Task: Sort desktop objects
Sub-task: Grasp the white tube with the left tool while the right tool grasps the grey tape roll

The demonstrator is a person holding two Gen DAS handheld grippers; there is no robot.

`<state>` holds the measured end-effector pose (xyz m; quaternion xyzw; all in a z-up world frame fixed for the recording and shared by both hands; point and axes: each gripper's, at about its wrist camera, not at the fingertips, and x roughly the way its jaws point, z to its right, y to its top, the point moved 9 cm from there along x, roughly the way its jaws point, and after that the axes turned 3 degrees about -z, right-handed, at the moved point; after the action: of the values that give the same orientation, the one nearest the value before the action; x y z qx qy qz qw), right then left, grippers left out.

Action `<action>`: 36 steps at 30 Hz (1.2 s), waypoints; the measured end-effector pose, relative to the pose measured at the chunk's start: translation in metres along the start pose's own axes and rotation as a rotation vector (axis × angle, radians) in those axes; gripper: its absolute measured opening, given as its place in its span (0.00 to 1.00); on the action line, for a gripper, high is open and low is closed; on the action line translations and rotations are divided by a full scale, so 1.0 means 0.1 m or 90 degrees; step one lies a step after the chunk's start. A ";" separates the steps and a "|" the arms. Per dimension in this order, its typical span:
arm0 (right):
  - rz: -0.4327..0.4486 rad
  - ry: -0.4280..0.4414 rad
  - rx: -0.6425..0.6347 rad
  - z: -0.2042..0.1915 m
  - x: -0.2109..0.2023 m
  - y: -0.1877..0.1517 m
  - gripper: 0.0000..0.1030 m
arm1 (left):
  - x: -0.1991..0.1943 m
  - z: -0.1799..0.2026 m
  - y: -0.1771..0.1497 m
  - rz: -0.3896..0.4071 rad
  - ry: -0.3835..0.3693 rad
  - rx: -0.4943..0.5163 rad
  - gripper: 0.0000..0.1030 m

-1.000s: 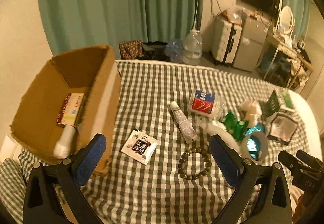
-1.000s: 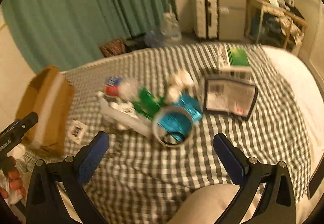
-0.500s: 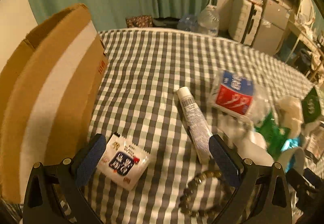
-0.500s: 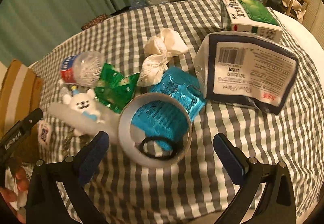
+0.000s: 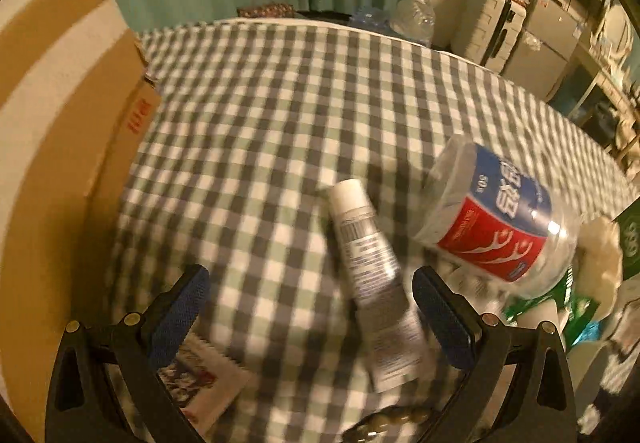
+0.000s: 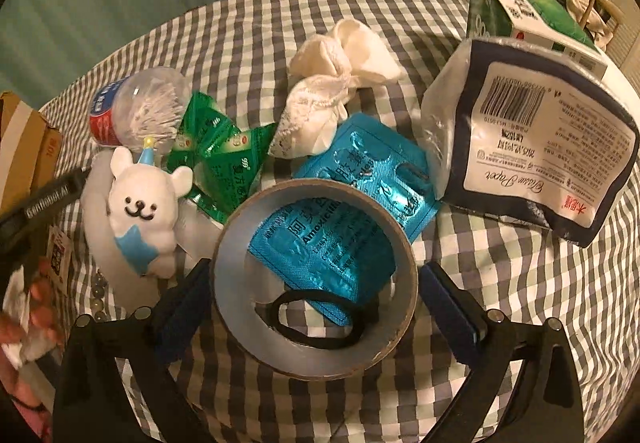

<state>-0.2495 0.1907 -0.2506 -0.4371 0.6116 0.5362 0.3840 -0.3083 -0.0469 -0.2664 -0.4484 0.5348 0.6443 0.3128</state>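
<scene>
the left gripper hangs low over a checked cloth, jaws spread wide and holding nothing, with a white tube lying between them but well off centre, close against the right-hand finger. the tube's long axis runs nearly along the gripper's line of sight, cap end away from the camera and crimped end toward it, leaning a little to the right, so the jaws already face its two long sides and would close across its width. a small printed sachet sits just behind the left-hand finger and a string of beads shows at the bottom edge, though motion blur makes it hard to say whether either touches the tube. a clear jar with a red and blue label lies on its side just to the tube's right; a cardboard box stands at the left.

the right gripper is also spread, its jaws standing either side of a tape roll that lies flat, ringing a black hair tie and part of a teal blister pack. a plush bear, green sachets, white cloth and a tissue pack crowd beyond.

judged from this, each gripper is nearest its own target; the left likely needs a slight shift rightward to centre the tube.
</scene>
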 end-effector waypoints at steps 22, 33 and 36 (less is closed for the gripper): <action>0.032 0.016 0.054 0.28 -0.29 -0.19 0.81 | -0.45 0.01 -0.14 0.001 -0.036 0.069 0.27; 0.068 0.042 0.071 0.36 -0.84 -0.49 0.81 | -1.21 0.09 -0.22 0.068 -0.065 0.115 0.09; 0.085 0.043 0.066 0.22 -0.98 -0.43 0.81 | -1.22 0.14 -0.22 0.060 -0.072 0.125 0.09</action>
<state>-0.1773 0.2229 -0.1751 -0.3926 0.6791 0.5131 0.3484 -0.2435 -0.0185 -0.1631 -0.3526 0.5975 0.6270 0.3543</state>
